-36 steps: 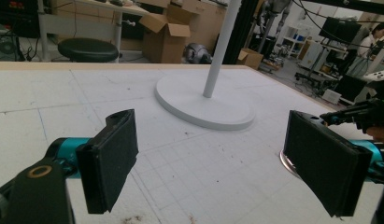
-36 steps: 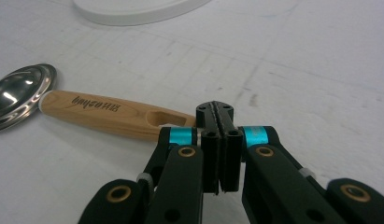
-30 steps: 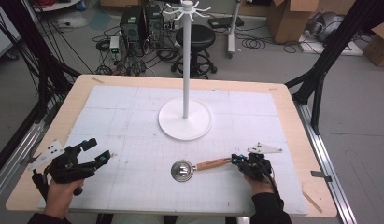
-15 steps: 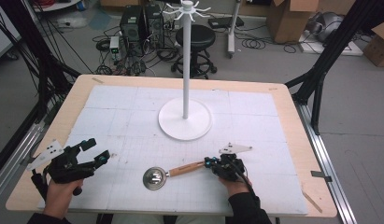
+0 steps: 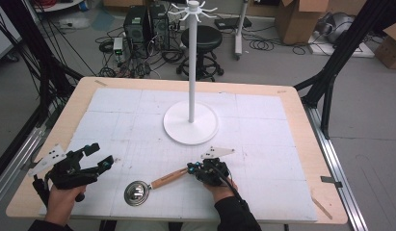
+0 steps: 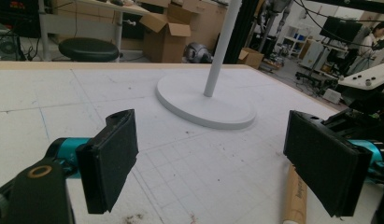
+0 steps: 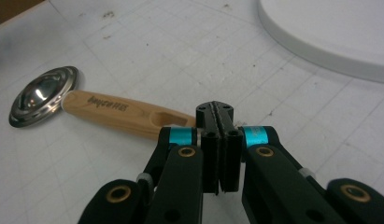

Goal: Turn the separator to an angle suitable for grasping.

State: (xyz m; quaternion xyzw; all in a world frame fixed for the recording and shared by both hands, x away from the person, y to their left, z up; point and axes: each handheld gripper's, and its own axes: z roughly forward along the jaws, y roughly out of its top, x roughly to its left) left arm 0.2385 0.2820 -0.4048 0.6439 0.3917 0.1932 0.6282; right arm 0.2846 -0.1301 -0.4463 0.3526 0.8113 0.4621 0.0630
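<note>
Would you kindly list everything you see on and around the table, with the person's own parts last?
Ladle: one, steel bowl with wooden handle, lying on the mat near the front, its handle end pinched by the right claw.
Hanging stand: one, white, round base and tall pole with hooks on top, mid-table.
Mat: one, white, gridded, covering the table.
Table: one, light wood.
Stool: one, black, on the floor behind the table.
Cardboard boxes: several, brown, on the floor at the back right.
Left claw: one, black, open, front left.
Right claw: one, black, shut on the ladle's handle.
</note>
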